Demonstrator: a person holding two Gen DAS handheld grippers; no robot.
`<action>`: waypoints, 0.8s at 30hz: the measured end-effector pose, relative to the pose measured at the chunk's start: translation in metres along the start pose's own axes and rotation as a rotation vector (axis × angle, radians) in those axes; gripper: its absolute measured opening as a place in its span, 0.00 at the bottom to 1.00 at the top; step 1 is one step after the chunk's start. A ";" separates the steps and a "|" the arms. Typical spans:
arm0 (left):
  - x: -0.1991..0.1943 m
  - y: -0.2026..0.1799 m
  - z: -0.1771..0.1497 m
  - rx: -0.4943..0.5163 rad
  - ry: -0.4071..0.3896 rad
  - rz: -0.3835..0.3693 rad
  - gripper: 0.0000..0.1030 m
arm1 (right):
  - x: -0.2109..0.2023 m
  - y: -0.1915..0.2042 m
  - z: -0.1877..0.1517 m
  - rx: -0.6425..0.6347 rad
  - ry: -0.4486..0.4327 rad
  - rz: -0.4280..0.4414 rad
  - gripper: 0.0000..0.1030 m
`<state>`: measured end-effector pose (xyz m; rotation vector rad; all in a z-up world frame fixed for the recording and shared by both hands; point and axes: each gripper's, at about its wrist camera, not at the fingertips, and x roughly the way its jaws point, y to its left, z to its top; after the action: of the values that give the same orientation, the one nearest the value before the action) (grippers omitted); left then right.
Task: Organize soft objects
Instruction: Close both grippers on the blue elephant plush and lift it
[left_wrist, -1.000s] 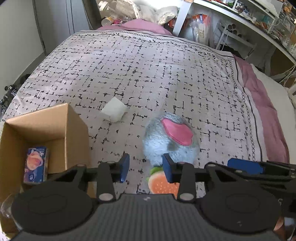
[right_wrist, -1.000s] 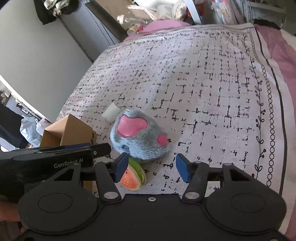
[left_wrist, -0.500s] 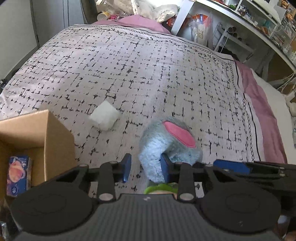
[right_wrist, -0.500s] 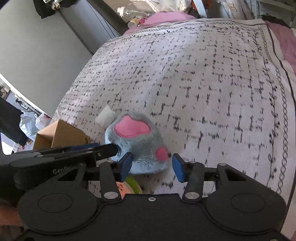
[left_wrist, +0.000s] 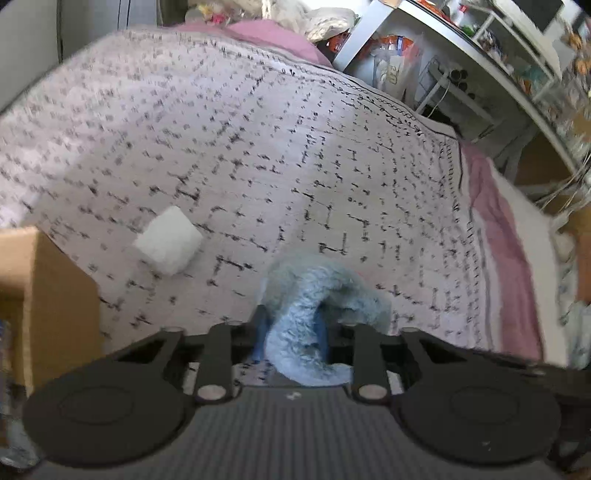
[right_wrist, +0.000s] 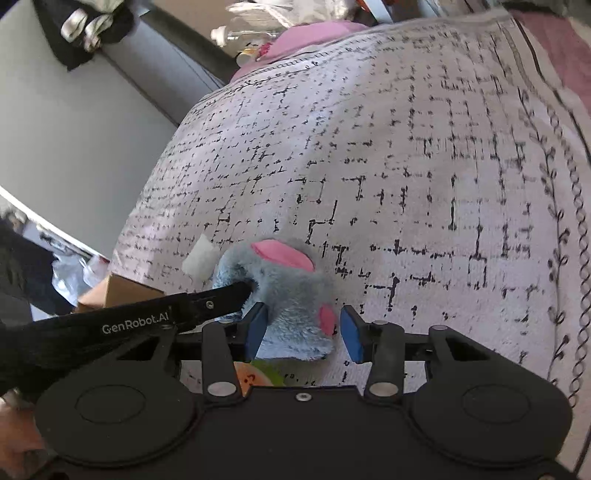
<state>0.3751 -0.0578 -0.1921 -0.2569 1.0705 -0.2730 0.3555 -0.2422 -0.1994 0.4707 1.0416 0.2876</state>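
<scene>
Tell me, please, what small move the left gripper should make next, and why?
Probably lift and carry it left toward the brown cardboard box. The left gripper appears shut on a fold of the fluffy grey plush toy with pink patches, while the right gripper straddles the toy with its fingers open.

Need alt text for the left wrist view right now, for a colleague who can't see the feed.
The left tool is shut on a fold of the grey plush, seen close up over a bed with a black-and-white patterned cover. A white cube lies on the cover to the left, beside a cardboard box at the frame edge. The image is motion-blurred.
</scene>
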 end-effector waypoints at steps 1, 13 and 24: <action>0.000 0.000 0.001 -0.007 -0.003 -0.001 0.23 | 0.000 -0.002 0.001 0.024 0.002 0.020 0.42; -0.010 0.004 -0.006 -0.031 0.009 -0.025 0.15 | 0.010 -0.003 0.000 0.052 -0.009 0.054 0.30; -0.049 -0.005 -0.020 -0.003 -0.043 -0.010 0.15 | -0.023 0.019 -0.013 -0.039 -0.055 0.065 0.22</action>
<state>0.3347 -0.0477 -0.1591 -0.2699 1.0278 -0.2733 0.3332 -0.2332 -0.1779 0.4760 0.9666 0.3506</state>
